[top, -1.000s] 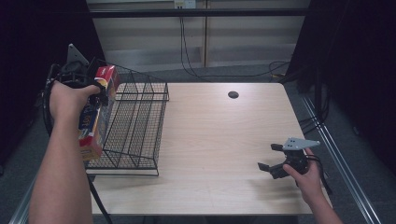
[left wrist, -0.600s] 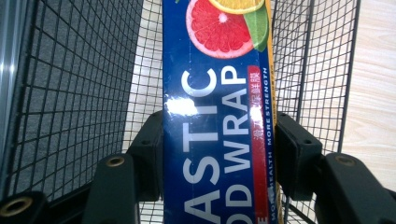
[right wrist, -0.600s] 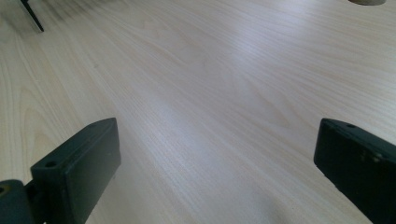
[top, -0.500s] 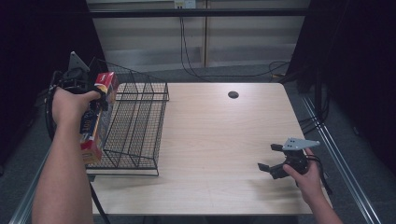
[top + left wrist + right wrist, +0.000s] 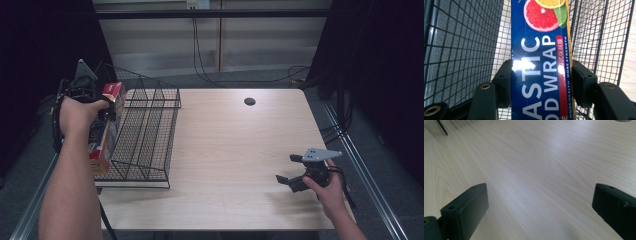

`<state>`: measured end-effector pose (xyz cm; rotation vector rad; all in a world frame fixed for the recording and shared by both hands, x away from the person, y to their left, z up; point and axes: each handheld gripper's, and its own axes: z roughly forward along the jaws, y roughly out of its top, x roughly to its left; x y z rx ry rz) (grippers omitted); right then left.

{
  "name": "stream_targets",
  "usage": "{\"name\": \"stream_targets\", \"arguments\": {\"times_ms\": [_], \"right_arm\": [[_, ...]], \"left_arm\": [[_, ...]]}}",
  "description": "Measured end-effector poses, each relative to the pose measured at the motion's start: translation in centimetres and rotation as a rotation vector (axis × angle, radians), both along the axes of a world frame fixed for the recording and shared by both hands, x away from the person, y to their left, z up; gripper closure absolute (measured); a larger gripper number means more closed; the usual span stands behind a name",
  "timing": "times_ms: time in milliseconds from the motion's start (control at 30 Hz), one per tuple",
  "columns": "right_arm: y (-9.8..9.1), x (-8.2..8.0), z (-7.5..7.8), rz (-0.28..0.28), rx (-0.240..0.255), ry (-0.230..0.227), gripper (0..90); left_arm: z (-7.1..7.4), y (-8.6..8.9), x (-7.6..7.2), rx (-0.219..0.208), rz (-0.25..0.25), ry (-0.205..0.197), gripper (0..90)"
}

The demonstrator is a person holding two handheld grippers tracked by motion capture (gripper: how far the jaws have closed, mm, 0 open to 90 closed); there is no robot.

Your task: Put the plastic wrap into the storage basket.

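Between the two black jaws of your left gripper [image 5: 541,82] sits a long box of plastic wrap [image 5: 541,50], pinched across its narrow width, with the printed face toward the camera. Seen from the high view, that gripper [image 5: 97,107] holds the box [image 5: 102,137] on end over the left side of the black wire basket [image 5: 145,135], with the lower end of the box down near the basket's floor. Whether it already touches the wire I cannot tell.

My reading is that you are setting the box into the basket. To do that well, keep the squeeze firm until the bottom end is resting on the mesh; the carton is glossy and could slip if you ease off early. Lower it straight, close to the left wall but not scraping it, so a corner does not catch in the grid. A tall, thin box will tip once freed, so lean it against the side wall or lay it down along the floor before you let go, then spread the jaws and lift clear without dragging it.

Your right gripper [image 5: 295,175] rests low over the bare wooden surface [image 5: 240,150] near the front right corner, jaws spread wide with nothing between them, well apart from the basket. Leave it there.
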<state>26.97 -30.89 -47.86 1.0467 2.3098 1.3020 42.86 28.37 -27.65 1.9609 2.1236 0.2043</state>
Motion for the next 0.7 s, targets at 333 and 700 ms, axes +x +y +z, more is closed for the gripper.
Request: {"name": "stream_targets", "arguments": {"times_ms": [333, 700], "right_arm": [[0.0, 0.0, 0.0, 0.001, 0.003, 0.005, 0.3], [0.0, -0.1, 0.0, -0.005, 0.003, 0.000, 0.3]], "left_arm": [[-0.5, -0.4, 0.3, -0.008, 0.000, 0.006, 43.3], [-1.2, -0.1, 0.4, -0.020, 0.042, 0.004, 42.7]]}}
